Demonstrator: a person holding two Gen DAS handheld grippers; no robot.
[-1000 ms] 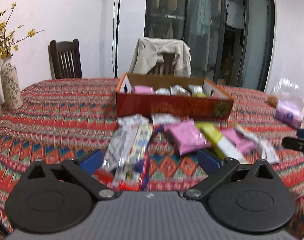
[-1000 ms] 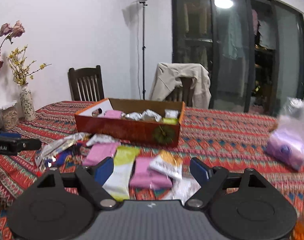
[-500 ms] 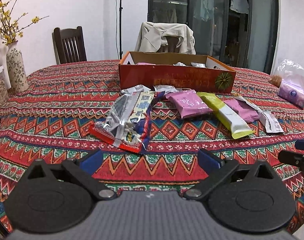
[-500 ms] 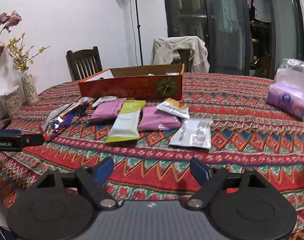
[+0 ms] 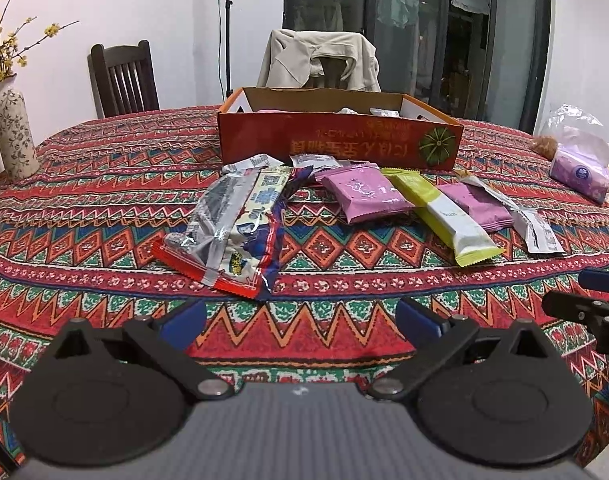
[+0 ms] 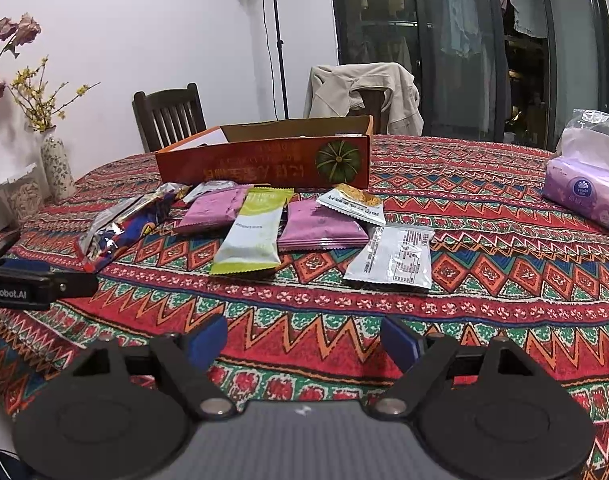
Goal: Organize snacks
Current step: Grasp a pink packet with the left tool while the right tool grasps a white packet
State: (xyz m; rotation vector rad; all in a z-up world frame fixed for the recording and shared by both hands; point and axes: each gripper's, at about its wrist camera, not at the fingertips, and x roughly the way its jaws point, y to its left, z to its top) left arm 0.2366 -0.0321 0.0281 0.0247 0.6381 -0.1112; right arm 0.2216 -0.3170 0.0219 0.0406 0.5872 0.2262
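Left wrist view: both claws, left gripper (image 5: 300, 314) and right gripper (image 6: 304, 338), spread and empty, have pulled back; snack packets (image 5: 232, 228) lie ahead, probably awaiting the box (image 5: 336, 140).

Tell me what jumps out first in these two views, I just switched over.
A row of loose snack packets lies on the patterned tablecloth: a lime-green packet between two purple ones, a silver packet at the right. Behind them stands the orange cardboard box, some snacks already inside. The left gripper and right gripper are open, holding nothing.

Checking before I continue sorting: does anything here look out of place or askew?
Yes: several snack packets, like the green packet, lie loose and overlapping on the tablecloth beside the orange box, not inside it. Nothing looks spilled or torn.
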